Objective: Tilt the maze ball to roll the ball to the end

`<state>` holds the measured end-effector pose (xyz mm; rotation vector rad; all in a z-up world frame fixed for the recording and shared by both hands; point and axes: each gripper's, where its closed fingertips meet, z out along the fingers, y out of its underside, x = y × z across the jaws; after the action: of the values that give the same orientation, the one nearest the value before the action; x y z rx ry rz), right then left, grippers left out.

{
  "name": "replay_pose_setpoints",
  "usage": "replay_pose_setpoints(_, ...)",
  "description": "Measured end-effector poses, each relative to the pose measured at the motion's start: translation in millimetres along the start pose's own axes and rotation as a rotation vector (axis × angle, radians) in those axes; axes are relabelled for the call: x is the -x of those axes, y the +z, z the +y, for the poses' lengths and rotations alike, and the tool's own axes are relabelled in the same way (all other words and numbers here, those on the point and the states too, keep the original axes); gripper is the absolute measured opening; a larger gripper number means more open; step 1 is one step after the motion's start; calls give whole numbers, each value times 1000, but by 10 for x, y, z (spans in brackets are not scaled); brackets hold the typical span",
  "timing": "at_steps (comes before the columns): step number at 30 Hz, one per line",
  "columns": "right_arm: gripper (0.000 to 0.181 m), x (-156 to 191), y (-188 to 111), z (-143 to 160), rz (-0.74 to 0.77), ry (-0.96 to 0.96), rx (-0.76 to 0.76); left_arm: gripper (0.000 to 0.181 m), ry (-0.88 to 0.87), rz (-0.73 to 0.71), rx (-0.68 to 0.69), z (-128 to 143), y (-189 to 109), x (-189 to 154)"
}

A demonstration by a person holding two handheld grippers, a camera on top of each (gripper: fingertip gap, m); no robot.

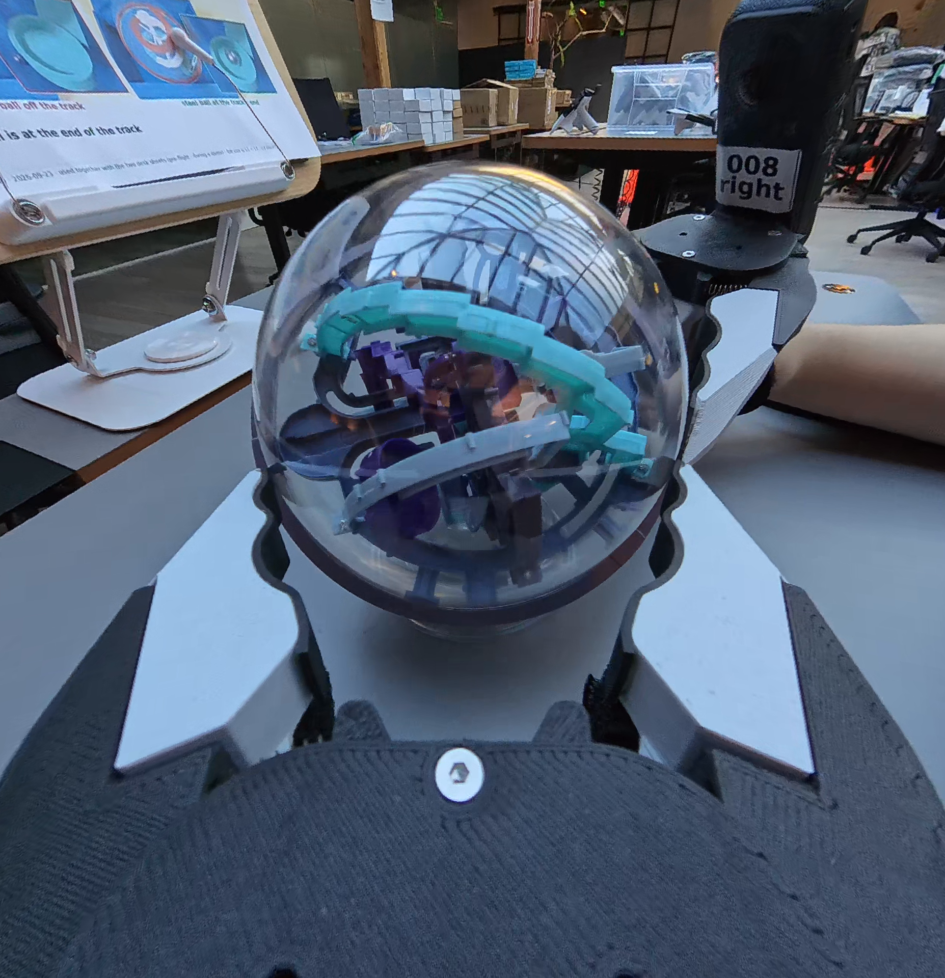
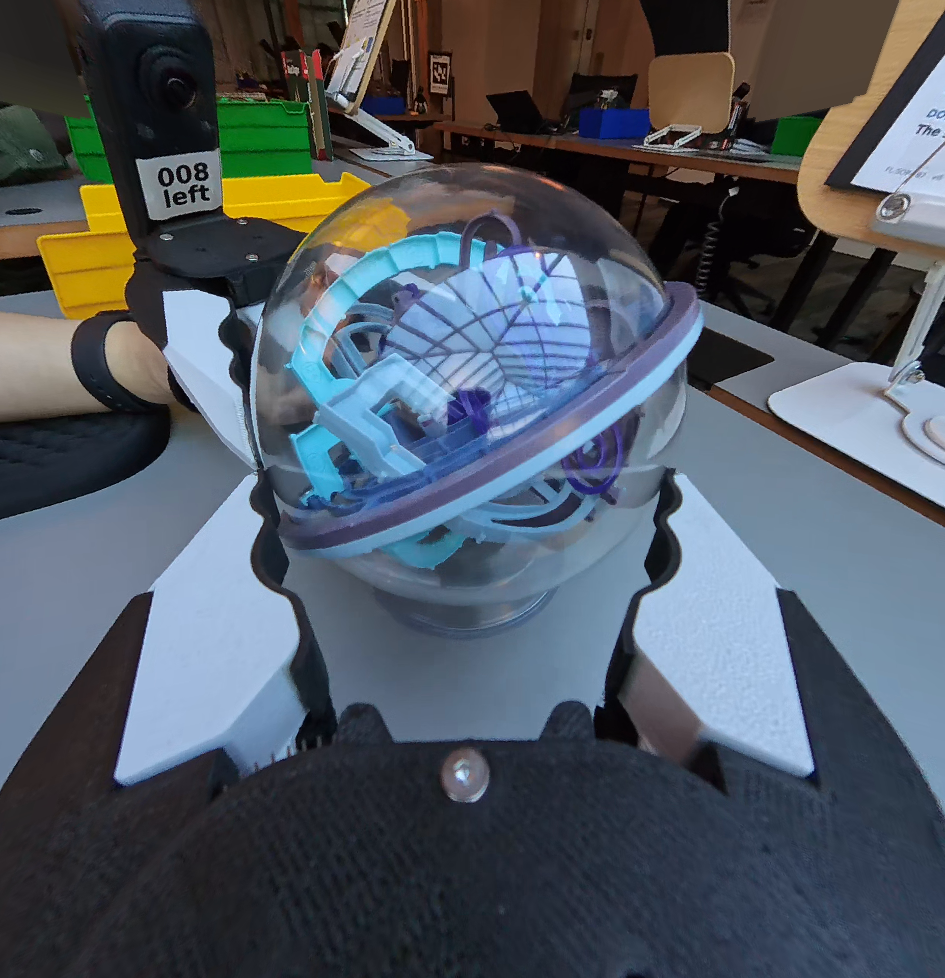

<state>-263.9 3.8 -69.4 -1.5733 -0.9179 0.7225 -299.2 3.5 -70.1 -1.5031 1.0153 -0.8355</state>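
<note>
The maze ball (image 1: 467, 391), a clear sphere with teal, grey and purple tracks inside, sits on a clear stand (image 2: 465, 614) on the grey table (image 1: 830, 555), between both grippers. Its purple seam band (image 2: 512, 450) runs tilted, high on the right in the right wrist view. The small ball inside cannot be made out.

The left gripper (image 1: 467, 508) clasps the maze ball, its two black-edged fingers (image 1: 269, 529) spread wide and touching the sphere's lower sides. The right gripper (image 2: 462, 508) grips it the same way from the other side, fingers (image 2: 266, 540) wide against the shell. Each gripper shows in the other's view, pressed to the sphere.

A forearm (image 1: 856, 370) lies on the table behind. Far left in the left view stands an instruction sheet (image 1: 142, 90) on a white stand (image 1: 131, 381).
</note>
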Motion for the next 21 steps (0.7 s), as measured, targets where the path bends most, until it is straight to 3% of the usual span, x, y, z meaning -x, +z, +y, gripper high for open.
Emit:
replay_pose_setpoints(14, 140, 4, 34, 49, -57, 121, -2, 138, -1, -19, -22, -78, -29, 16)
replay_pose_setpoints(21, 148, -17, -8, -7, -30, 36, -26, 143, 17, 5, 14, 5, -27, 2)
